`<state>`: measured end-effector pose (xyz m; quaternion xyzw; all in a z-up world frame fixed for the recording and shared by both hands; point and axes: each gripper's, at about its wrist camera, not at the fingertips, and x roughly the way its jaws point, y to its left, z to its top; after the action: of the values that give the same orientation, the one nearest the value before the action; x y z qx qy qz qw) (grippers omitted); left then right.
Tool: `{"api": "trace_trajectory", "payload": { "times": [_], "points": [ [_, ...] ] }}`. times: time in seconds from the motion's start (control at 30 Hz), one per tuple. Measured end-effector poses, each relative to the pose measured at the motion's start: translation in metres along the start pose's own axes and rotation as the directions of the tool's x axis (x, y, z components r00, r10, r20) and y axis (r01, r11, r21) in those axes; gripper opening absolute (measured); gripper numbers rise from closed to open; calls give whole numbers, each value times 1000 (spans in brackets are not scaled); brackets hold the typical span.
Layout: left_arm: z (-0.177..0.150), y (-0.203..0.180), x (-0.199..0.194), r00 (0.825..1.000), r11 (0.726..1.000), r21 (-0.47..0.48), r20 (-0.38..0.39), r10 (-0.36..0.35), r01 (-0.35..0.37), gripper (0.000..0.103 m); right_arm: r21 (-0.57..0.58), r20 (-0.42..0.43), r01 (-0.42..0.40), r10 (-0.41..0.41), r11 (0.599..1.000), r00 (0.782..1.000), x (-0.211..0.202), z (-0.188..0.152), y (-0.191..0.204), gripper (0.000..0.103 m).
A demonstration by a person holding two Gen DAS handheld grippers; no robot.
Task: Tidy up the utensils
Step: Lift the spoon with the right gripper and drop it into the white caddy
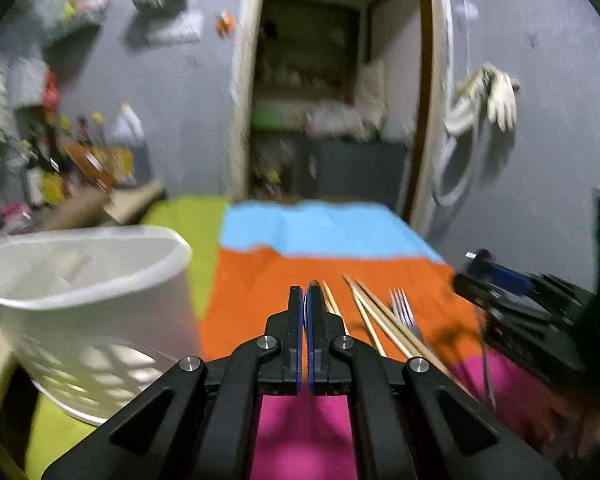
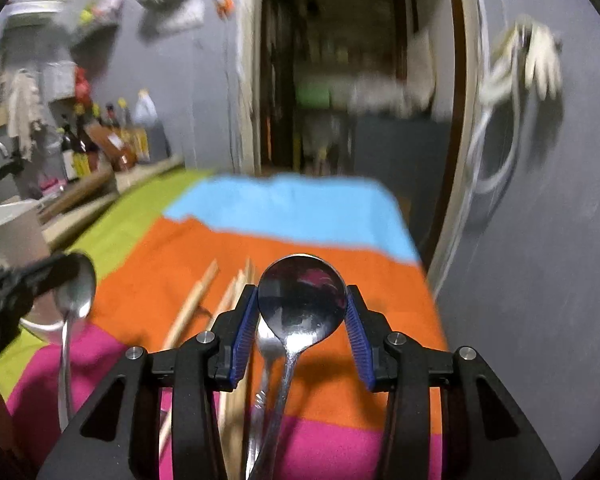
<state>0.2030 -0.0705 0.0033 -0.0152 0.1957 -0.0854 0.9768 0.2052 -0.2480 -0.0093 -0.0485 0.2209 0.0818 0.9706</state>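
At the far left of the patchwork cloth [image 1: 340,280] stands a white plastic utensil caddy [image 1: 88,304], its rim open to the ceiling — the likely home for everything scattered beside it. Just right of the caddy, the left gripper [image 1: 305,300] has its jaws shut tight; the right wrist view shows a spoon [image 2: 74,292] pinched by its bowl at that gripper's tip, handle hanging down toward the cloth. The left wrist view itself shows no metal between the pads, so the grip is read from the other camera.

Further right on the orange panel lie several wooden chopsticks [image 1: 364,308] and a steel fork [image 1: 404,312], long axes running away from the viewer, roughly in line with the grippers.

At the right, the right gripper [image 2: 302,308] has its jaws clamped across the bowl of a large spoon [image 2: 302,300], blue pads [image 2: 246,328] bearing on either edge. The handle trails back toward the wrist, and a second piece of cutlery [image 2: 266,344] — head hidden, so not identifiable — shows just beside it under the bowl.

The caddy sits to the left of both loads, and the left gripper is much the nearer; its spoon would seem due to go in first, handle down.
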Motion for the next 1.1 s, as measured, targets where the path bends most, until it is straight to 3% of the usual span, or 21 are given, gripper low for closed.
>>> {"api": "trace_trajectory", "payload": {
  "times": [0.13, 0.33, 0.63, 0.9, 0.97, 1.1],
  "points": [
    [12, 4, -29, 982, 997, -15, 173, 71, -70, 0, -42, 168, 29, -21, 999, 986, -28, 13, 16, 40],
    [41, 22, -62, 938, 992, -22, 323, 123, -123, 0, -52, 341, 4, 14, 999, 940, -54, 50, 36, 40],
    [80, 93, -105, 907, 979, -68, 369, 203, -192, 0, -34, 442, -231, 222, 972, 869, -59, 108, 79, 40],
    [84, 148, -122, 828, 923, -96, 413, 378, -374, 0, -90, 472, -390, 384, 917, 794, -50, 132, 145, 40],
    [81, 158, -118, 805, 901, -102, 414, 424, -422, 0, -107, 473, -396, 397, 912, 786, -47, 132, 158, 40],
    [68, 172, -99, 787, 876, -103, 399, 470, -471, 0, -153, 480, -373, 399, 915, 781, -36, 124, 181, 40]
  ]
}}
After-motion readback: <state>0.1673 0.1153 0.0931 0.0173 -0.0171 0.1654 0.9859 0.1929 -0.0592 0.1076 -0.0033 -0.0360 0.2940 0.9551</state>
